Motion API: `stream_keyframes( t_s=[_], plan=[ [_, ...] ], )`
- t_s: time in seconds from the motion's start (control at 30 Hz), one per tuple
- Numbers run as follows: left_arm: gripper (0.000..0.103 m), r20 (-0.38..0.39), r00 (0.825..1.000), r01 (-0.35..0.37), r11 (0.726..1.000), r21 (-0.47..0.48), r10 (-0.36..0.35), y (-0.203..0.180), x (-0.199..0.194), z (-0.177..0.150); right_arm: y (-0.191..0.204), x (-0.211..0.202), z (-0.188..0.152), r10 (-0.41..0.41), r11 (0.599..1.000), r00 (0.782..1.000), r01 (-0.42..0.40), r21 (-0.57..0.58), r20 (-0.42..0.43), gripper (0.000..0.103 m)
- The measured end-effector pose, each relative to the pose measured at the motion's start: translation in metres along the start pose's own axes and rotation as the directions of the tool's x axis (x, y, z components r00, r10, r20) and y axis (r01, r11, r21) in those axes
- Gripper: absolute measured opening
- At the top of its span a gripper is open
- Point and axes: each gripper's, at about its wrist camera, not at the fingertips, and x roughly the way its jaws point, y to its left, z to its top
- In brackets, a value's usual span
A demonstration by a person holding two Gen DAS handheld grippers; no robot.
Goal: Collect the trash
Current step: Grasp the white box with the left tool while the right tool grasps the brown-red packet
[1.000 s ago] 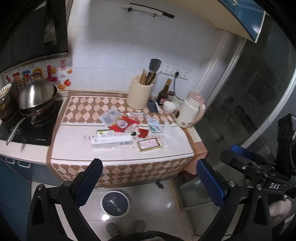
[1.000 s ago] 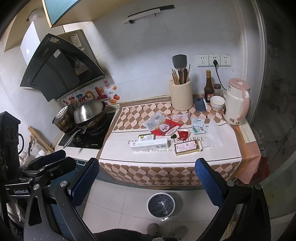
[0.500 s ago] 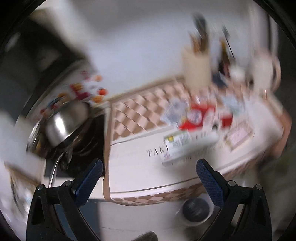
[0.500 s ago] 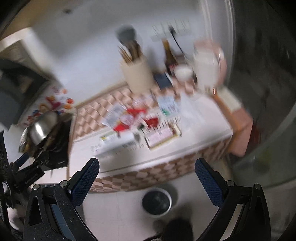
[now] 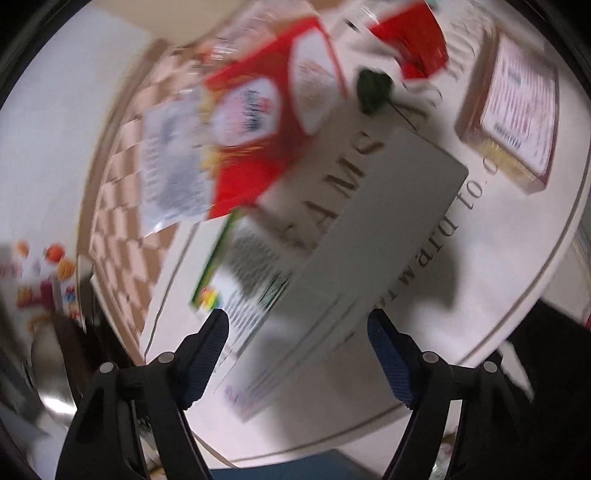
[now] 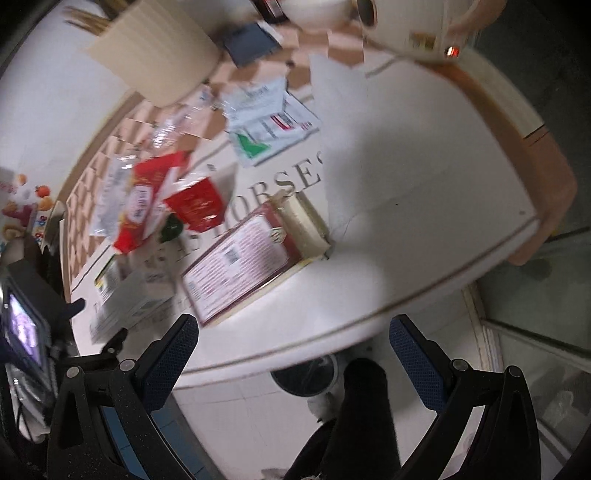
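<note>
Surveying: both views look steeply down on a kitchen counter; heavy motion blur in both.
Counter (image 6: pixel 424 206): covered by a white cloth with a checked border; the litter lies spread flat across its left and middle, judged laid out for collection.
Bin (image 6: pixel 306 380): on the floor below the counter's front edge, partly hidden by a person's dark leg; judged the destination for the trash.
Kettle (image 6: pixel 417 26): far right corner, beside a tall cream utensil holder (image 6: pixel 155 62); not trash, judged to stay put.
Long white box (image 5: pixel 332 266): lies flat near the front edge, running away from the left camera; its near end sits between the left fingers.
Pink-labelled flat box (image 6: pixel 240 258): lies label up just right of the white box, a pale slab at its far end.
Red packet (image 5: pixel 273 125): lies behind the white box, overlapping a clear printed wrapper (image 5: pixel 170 162).
Small red sachet (image 6: pixel 195 203): between the red packet and the pink-labelled box.
Paper wrappers (image 6: pixel 269 122): white and green, further back near the utensil holder.
Left gripper (image 5: pixel 299 343): jaws have just been closing but stand apart; they straddle the white box's near end, and contact cannot be confirmed through the blur.
Right gripper (image 6: pixel 291 350): jaws spread wide and empty, hanging over the counter's front edge, near the pink-labelled box but apart from it.
</note>
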Motion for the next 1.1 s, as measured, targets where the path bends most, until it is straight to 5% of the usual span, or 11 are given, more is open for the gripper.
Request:
stream_keyframes(
  t_s=[0.03,0.17,0.3,0.37,0.5,0.6,0.67,0.77,0.83,1.0,1.1],
  plan=[
    [0.06,-0.007,1.0,0.012,1.0,0.004,-0.012,-0.002,0.003,0.001,-0.001,0.008,0.004,0.006,1.0,1.0,-0.006,0.01,-0.014,0.103],
    [0.051,-0.001,0.999,0.042,0.997,-0.067,-0.042,0.0,0.001,0.002,-0.004,0.037,0.008,0.087,0.991,0.992,-0.076,0.111,-0.096,0.103],
    [0.042,-0.04,0.996,0.066,0.967,-0.248,-0.078,0.007,-0.003,-0.007,0.013,0.055,0.005,0.119,0.97,0.989,-0.096,0.221,-0.092,0.103],
    [0.04,-0.058,0.99,0.094,0.918,-0.385,-0.126,0.012,-0.005,-0.017,0.024,0.061,0.008,0.111,0.956,0.992,-0.088,0.279,-0.068,0.103],
    [0.038,-0.023,0.974,0.161,0.757,-0.634,-0.227,0.027,-0.003,-0.048,0.059,0.079,0.026,-0.001,0.96,0.999,0.011,0.281,-0.036,0.103],
    [0.036,0.025,0.961,0.197,0.624,-0.756,-0.274,0.036,0.005,-0.072,0.084,0.091,0.039,-0.161,0.967,0.986,0.164,0.195,-0.029,0.103],
    [0.035,0.038,0.96,0.202,0.595,-0.778,-0.277,0.04,0.012,-0.078,0.103,0.096,0.04,-0.239,0.965,0.971,0.236,0.117,0.014,0.102],
    [0.034,0.07,0.962,0.213,0.566,-0.796,-0.263,0.043,0.013,-0.088,0.12,0.093,0.033,-0.302,0.953,0.949,0.301,0.022,0.095,0.082],
    [0.033,0.096,0.966,0.219,0.563,-0.797,-0.241,0.049,0.012,-0.097,0.127,0.086,0.027,-0.259,0.963,0.955,0.267,-0.041,0.148,0.068],
    [0.032,0.175,0.955,0.279,0.533,-0.799,-0.237,0.053,0.0,-0.117,0.12,0.069,0.018,-0.123,0.989,0.98,0.134,-0.063,0.155,0.065],
    [0.032,0.247,0.934,0.347,0.492,-0.799,-0.257,0.057,-0.01,-0.14,0.113,0.05,0.008,-0.036,0.997,0.983,0.048,-0.064,0.179,0.065]
  ],
)
